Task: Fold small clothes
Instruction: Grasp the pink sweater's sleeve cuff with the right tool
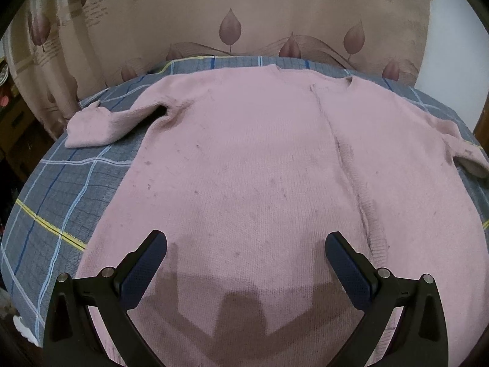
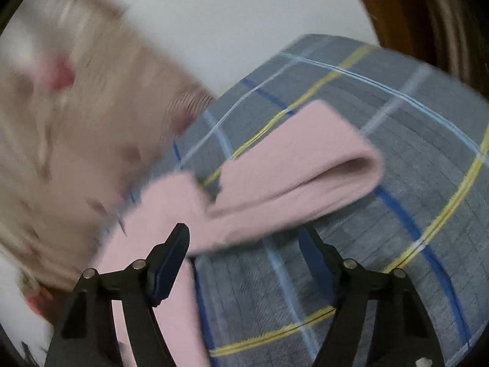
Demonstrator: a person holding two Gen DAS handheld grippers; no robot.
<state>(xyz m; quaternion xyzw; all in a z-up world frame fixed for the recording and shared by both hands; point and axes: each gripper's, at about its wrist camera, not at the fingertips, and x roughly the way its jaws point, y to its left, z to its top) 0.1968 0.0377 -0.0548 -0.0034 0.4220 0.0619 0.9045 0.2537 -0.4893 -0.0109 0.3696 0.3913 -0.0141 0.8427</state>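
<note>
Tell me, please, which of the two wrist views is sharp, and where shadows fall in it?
Left wrist view: sharp, with fisheye bending at the edges; the left gripper throws a dark shadow on the pink sweater just below its open jaws. Right wrist view: motion-blurred, worst on the curtain; the sleeve stays readable.

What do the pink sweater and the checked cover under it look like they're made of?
The sweater looks like a soft knit, probably wool or acrylic: fine ribbed rows show near its front seam, the surface is matte and slightly fuzzy, with small dark specks. The cover looks like a woven cotton-type sheet, matte grey with blue, white and yellow printed or woven lines; the exact fibre cannot be told.
</note>
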